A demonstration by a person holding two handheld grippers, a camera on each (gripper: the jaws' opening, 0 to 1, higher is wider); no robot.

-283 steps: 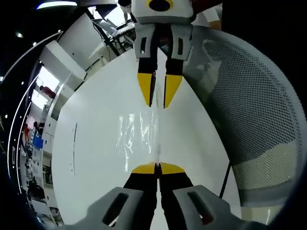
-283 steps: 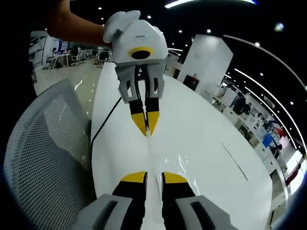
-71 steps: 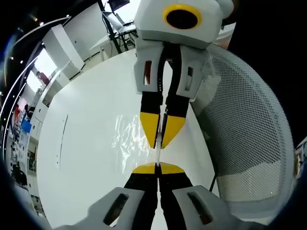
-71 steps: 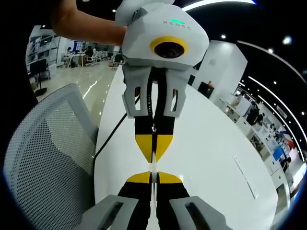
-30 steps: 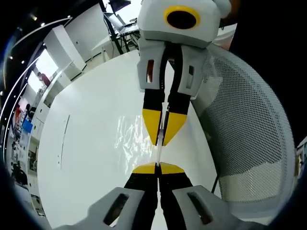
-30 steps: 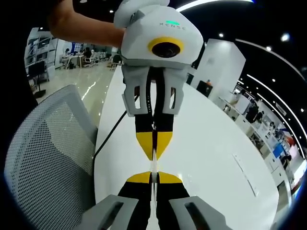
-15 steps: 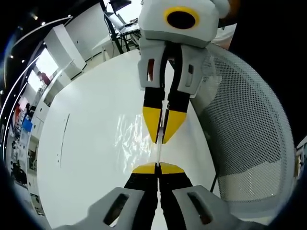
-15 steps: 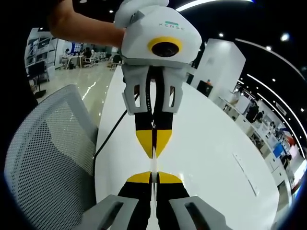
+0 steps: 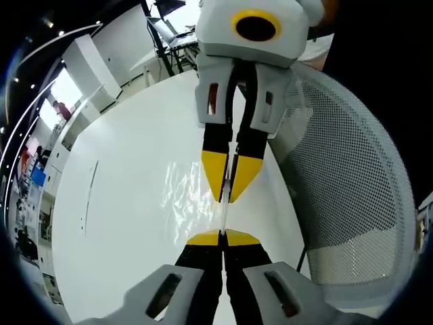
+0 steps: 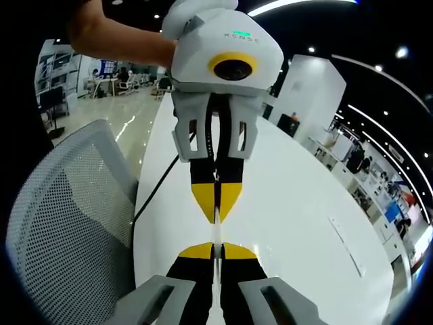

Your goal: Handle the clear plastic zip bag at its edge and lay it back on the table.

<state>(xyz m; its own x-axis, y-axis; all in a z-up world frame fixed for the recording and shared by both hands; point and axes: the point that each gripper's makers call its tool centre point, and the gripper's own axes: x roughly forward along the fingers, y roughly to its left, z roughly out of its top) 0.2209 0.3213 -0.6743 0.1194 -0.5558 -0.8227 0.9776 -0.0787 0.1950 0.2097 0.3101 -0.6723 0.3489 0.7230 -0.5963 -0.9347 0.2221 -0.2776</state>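
White table (image 9: 128,223), long and rounded at its end, carrying the work; a mesh-backed chair (image 9: 352,203) stands just beside its edge, and a dark cable (image 10: 157,188) runs down off the table near the chair. Office background beyond, too small to detail.

Clear plastic zip bag (image 9: 186,196), seen in the left gripper view as a crinkled, glinting sheet spread to one side of the jaws. Its edge runs as a thin pale strip between the two hand-held grippers, which face each other tip to tip; the strip looks taut, which suggests the bag is stretched along that edge. Whether the body of the bag rests on the table or hangs just above it cannot be told.

Left hand-held gripper (image 9: 222,238): yellow-tipped jaws closed together, pinching the bag's edge strip. In the right gripper view it is the grey unit (image 10: 216,200) coming in from above, held by a person's hand (image 10: 125,42), jaws likewise closed on the strip.

Right hand-held gripper (image 10: 214,251): jaws pressed together on the same strip, near the left's tips. In the left gripper view it appears opposite (image 9: 229,181), tips nearly shut about the strip.

Judgement: gripping only the edge keeps the thin film from crumpling and gives two fixed points for lowering it flat; laying it back on the table is not yet done
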